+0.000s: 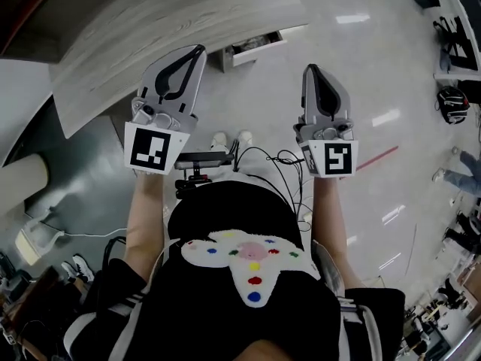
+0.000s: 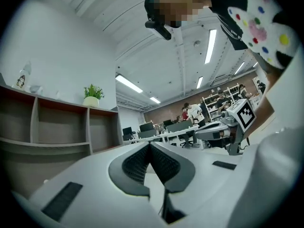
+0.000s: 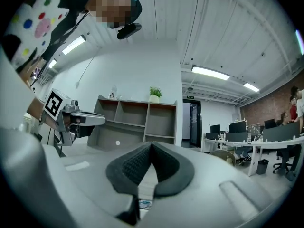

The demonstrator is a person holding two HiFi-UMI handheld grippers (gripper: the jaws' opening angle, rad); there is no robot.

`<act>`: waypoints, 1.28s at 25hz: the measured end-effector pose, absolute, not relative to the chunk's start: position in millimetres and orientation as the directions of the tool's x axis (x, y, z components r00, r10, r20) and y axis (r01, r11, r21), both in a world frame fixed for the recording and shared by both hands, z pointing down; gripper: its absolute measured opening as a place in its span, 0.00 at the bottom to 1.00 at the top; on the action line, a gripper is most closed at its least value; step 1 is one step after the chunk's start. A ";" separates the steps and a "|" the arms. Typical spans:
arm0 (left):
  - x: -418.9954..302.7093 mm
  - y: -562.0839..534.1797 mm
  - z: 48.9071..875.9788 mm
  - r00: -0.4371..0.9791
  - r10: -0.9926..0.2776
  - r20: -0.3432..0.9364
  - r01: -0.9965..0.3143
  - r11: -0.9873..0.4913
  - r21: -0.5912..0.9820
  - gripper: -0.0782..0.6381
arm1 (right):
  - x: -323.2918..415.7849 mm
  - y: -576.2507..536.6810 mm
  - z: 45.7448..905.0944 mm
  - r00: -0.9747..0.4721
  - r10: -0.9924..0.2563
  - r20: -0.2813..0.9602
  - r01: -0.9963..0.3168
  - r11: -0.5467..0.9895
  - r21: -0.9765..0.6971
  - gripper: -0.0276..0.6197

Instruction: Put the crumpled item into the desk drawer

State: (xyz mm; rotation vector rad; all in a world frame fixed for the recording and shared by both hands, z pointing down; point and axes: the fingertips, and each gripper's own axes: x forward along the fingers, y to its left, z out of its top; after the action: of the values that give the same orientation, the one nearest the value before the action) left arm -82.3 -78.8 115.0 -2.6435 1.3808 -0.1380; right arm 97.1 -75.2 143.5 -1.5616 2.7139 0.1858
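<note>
Both grippers are held up in front of the person's chest and point away from the body. My left gripper (image 1: 198, 50) is shut with nothing between its pads (image 2: 137, 163). My right gripper (image 1: 309, 68) is shut too, its pads (image 3: 135, 165) pressed together and empty. Beyond the left gripper stands a wood-topped desk (image 1: 150, 28) with a white drawer (image 1: 252, 49) pulled open under its edge. Something pale lies in the drawer, too small to identify. No crumpled item shows clearly in any view. Each gripper view catches the other gripper off to its side.
A glossy floor (image 1: 376, 66) with a red line (image 1: 379, 157) stretches to the right. The person's white shoes (image 1: 231, 138) are below the grippers. A grey shelf unit (image 3: 137, 120) with a potted plant, office desks (image 2: 175, 129) and several people are in the room.
</note>
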 end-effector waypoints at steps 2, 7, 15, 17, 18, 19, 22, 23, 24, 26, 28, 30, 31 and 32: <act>-86.4 -75.6 108.1 0.563 -0.826 -0.007 -0.814 -0.553 -0.180 0.12 | 95.7 -72.7 135.7 -0.506 -0.859 -0.078 -0.861 0.498 0.098 0.06; -95.3 -68.0 101.1 0.549 -0.835 -0.026 -0.824 -0.537 -0.180 0.12 | 87.2 -68.2 122.6 -0.526 -0.844 -0.104 -0.850 0.517 0.101 0.06; -98.9 -62.0 114.0 0.551 -0.835 0.001 -0.822 -0.543 -0.172 0.12 | 74.9 -63.7 122.9 -0.549 -0.831 -0.092 -0.834 0.539 0.118 0.06; -99.5 -63.2 117.4 0.553 -0.833 0.011 -0.820 -0.546 -0.168 0.12 | 71.3 -64.6 124.4 -0.553 -0.829 -0.090 -0.832 0.542 0.118 0.05; -99.9 -63.3 118.4 0.552 -0.833 0.013 -0.820 -0.547 -0.167 0.12 | 69.8 -64.4 125.1 -0.554 -0.828 -0.089 -0.831 0.544 0.117 0.05; -100.1 -63.2 118.8 0.552 -0.834 0.014 -0.821 -0.546 -0.167 0.12 | 68.6 -64.0 125.6 -0.556 -0.827 -0.088 -0.830 0.545 0.116 0.05; -98.3 -61.8 118.7 0.552 -0.834 0.009 -0.822 -0.545 -0.167 0.12 | 67.4 -61.4 126.4 -0.561 -0.824 -0.084 -0.826 0.550 0.120 0.05; -97.5 -61.2 118.7 0.553 -0.833 0.010 -0.820 -0.547 -0.168 0.12 | 67.2 -60.7 126.3 -0.562 -0.823 -0.083 -0.825 0.551 0.122 0.05; -97.1 -60.9 118.5 0.554 -0.832 0.010 -0.820 -0.548 -0.169 0.12 | 66.9 -60.2 126.1 -0.563 -0.822 -0.083 -0.824 0.552 0.125 0.05; -97.2 -60.6 117.6 0.554 -0.832 0.007 -0.820 -0.547 -0.168 0.12 | 66.4 -59.3 126.3 -0.563 -0.822 -0.081 -0.824 0.552 0.129 0.05; -98.2 -60.7 117.5 0.552 -0.834 0.006 -0.821 -0.545 -0.168 0.12 | 65.9 -58.7 126.5 -0.564 -0.822 -0.079 -0.824 0.552 0.131 0.05; -98.9 -61.3 117.4 0.552 -0.834 0.004 -0.822 -0.545 -0.167 0.12 | 65.4 -58.8 126.6 -0.564 -0.822 -0.076 -0.823 0.552 0.134 0.05; -99.0 -61.4 117.3 0.552 -0.834 0.003 -0.822 -0.545 -0.166 0.12 | 65.4 -58.8 126.9 -0.563 -0.823 -0.072 -0.823 0.552 0.135 0.05; -98.8 -61.4 117.4 0.553 -0.833 0.003 -0.822 -0.546 -0.165 0.12 | 65.6 -58.7 127.0 -0.563 -0.824 -0.070 -0.823 0.551 0.136 0.05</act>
State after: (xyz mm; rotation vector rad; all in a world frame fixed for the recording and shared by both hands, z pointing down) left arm -98.8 -61.4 117.4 -2.6385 1.4156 -0.1221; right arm 65.6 -58.7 127.0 -1.4699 2.7682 0.2408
